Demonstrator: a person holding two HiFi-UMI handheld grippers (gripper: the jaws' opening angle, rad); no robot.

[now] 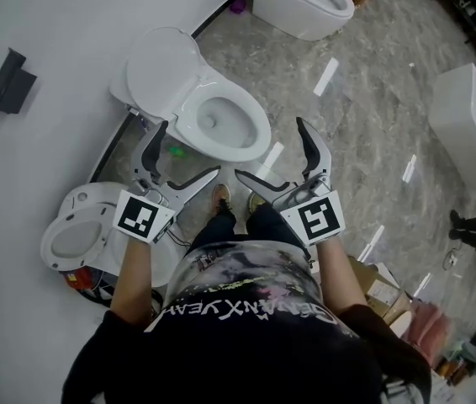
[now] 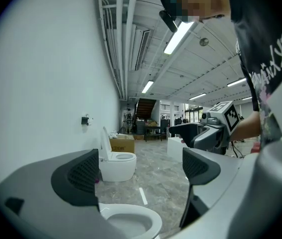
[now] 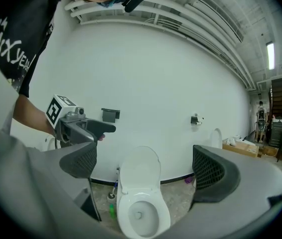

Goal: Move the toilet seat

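Below you: white toilet [image 1: 253,138], lid [image 1: 162,74] upright at wall; your left gripper [image 1: 189,150], right gripper [image 1: 269,147] both spread, empty.

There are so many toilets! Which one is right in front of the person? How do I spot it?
Start at the long white wall. Three toilets stand along it; pick the middle toilet, right ahead of the person's shoes. Only it has a green bottle on the floor beside its base.

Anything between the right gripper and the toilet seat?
Nothing visible. The right gripper is open and empty, with only air between it and the toilet seat. The left gripper, also open, is off to the side.
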